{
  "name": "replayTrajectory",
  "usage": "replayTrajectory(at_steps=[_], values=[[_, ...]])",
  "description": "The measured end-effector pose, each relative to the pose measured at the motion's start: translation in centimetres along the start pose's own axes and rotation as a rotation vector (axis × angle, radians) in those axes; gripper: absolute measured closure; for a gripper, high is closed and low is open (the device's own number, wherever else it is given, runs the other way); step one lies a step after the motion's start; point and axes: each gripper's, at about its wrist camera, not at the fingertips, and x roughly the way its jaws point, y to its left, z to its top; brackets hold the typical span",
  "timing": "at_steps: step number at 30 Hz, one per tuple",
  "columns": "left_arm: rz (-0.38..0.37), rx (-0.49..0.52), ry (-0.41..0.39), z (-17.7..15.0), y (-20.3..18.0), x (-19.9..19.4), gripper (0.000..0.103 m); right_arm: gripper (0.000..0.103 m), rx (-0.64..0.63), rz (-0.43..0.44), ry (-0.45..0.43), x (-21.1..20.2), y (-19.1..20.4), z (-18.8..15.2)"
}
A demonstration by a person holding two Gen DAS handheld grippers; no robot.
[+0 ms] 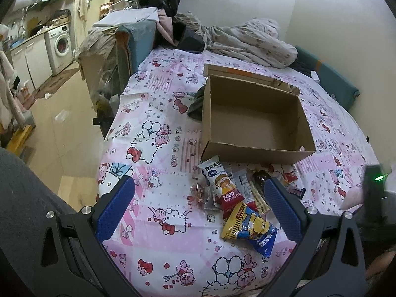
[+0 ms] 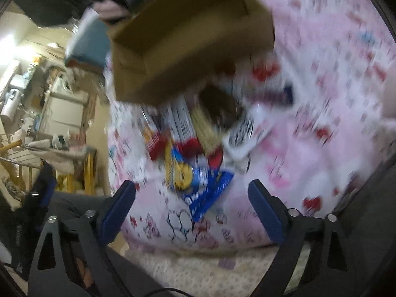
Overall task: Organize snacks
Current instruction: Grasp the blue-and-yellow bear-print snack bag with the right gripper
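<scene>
Here, a pink cartoon-print bedsheet carries an empty cardboard box; snack packets just before it; both the left gripper and the right gripper gape wide, holding nothing.

Right wrist view: motion-blurred throughout; snack pile labels unreadable.
Cardboard box: top cut by frame edge.
Dark item: partly hidden behind box.
Snacks: partly hidden behind finger.

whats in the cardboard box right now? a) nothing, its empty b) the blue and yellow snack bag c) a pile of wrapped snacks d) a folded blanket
a: the left wrist view shows the cardboard box with a bare brown floor, while the snack packets, the blue and yellow bag among them, lie on the bedsheet in front of it.
</scene>
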Motion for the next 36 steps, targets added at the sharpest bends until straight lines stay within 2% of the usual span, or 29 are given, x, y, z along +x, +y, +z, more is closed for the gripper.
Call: replayTrajectory(at_steps=[2, 3, 5, 7, 9, 10, 13, 16, 17, 19, 22, 26, 29, 32, 35, 36], values=[[0.000, -0.005, 0.006, 0.0, 0.1, 0.1, 0.000, 0.010, -0.005, -0.048, 0.072, 2.2, 0.3, 0.3], [-0.001, -0.009, 0.009, 0.0, 0.1, 0.2, 0.000, 0.010, -0.044, -0.130, 0.090, 3.6, 0.9, 0.4], [0.001, -0.015, 0.013, 0.0, 0.3, 0.2, 0.000, 0.010, -0.158, -0.249, 0.099, 5.1, 2.7, 0.6], [0.001, -0.024, 0.015, 0.0, 0.5, 0.2, 0.000, 0.010, -0.292, -0.306, 0.106, 5.8, 4.8, 0.6], [-0.001, -0.041, 0.020, 0.0, 0.9, 0.1, 0.000, 0.009, -0.410, -0.321, 0.154, 6.6, 6.6, 0.3], [-0.003, -0.047, 0.023, 0.0, 1.0, 0.1, 0.000, 0.009, -0.487, -0.326, 0.209, 7.5, 7.5, 0.1], [-0.004, -0.059, 0.036, 0.1, 1.1, 0.3, 0.000, 0.009, -0.624, -0.375, 0.276, 9.4, 9.0, -0.2], [0.013, -0.055, 0.038, 0.3, 1.3, 0.3, 0.000, 0.011, -0.687, -0.400, 0.315, 11.1, 9.6, -0.5], [0.013, -0.060, 0.039, 0.3, 1.4, 0.4, 0.000, 0.014, -0.697, -0.407, 0.323, 11.7, 9.7, -0.6], [0.011, -0.070, 0.049, 0.3, 1.7, 0.5, 0.000, 0.039, -0.723, -0.436, 0.337, 12.7, 9.9, -0.8], [0.010, -0.085, 0.063, 0.2, 1.9, 0.8, 0.000, 0.061, -0.709, -0.415, 0.343, 13.0, 9.7, -0.9], [0.013, -0.102, 0.082, 0.3, 2.0, 1.1, 0.000, 0.063, -0.670, -0.337, 0.357, 10.8, 8.9, -0.9], [0.009, -0.116, 0.110, 0.6, 2.2, 1.4, 0.000, 0.069, -0.627, -0.278, 0.337, 7.8, 8.6, -0.4], [0.018, -0.129, 0.146, 1.3, 2.6, 2.1, 0.000, 0.069, -0.561, -0.197, 0.254, 3.7, 8.2, 0.7], [0.038, -0.146, 0.188, 2.0, 2.8, 3.2, 0.000, 0.070, -0.480, -0.097, 0.131, -0.9, 7.9, 3.3], [0.043, -0.146, 0.206, 2.2, 2.8, 3.7, 0.000, 0.070, -0.469, -0.080, 0.099, -1.0, 7.7, 3.8]])
